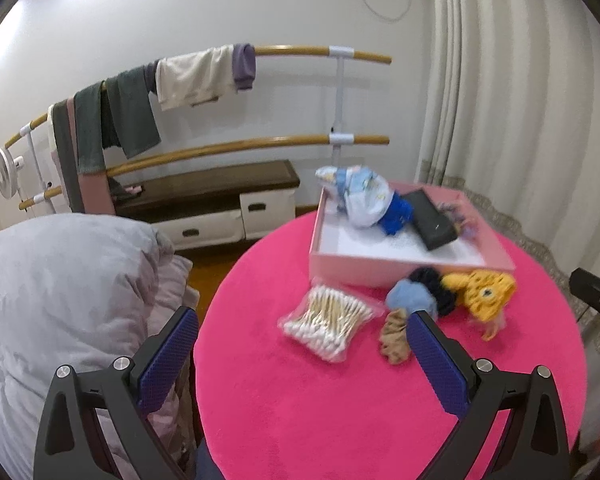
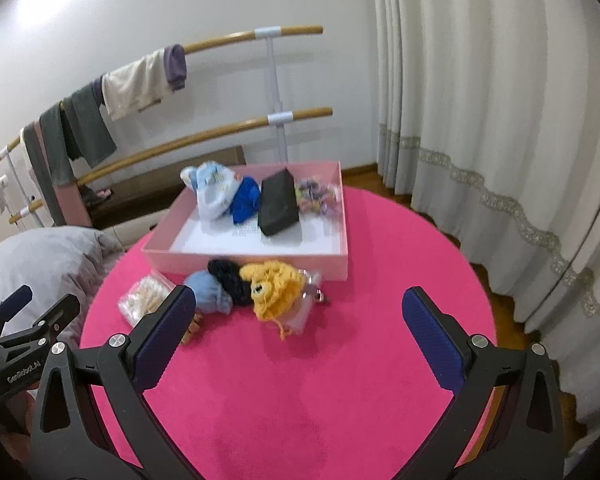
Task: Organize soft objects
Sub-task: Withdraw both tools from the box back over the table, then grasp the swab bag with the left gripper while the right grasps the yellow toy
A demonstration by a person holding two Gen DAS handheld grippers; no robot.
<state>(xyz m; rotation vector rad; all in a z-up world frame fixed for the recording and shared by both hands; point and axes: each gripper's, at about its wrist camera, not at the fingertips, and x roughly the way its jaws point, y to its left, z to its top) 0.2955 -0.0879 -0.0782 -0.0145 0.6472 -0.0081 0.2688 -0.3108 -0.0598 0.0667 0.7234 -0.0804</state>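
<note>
Blue-padded, your left gripper (image 1: 302,334) and right gripper (image 2: 299,318) both stand wide apart above the pink table (image 2: 300,400), holding and touching nothing.

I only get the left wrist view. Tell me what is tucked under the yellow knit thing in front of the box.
Observer: A clear pouch with a metal clasp lies under the yellow knit piece and sticks out on its right.
Operator: Report the right gripper's jaws.
Observer: The right gripper has its jaws wide apart with nothing between them, above the pink tabletop, short of the pile.
</note>
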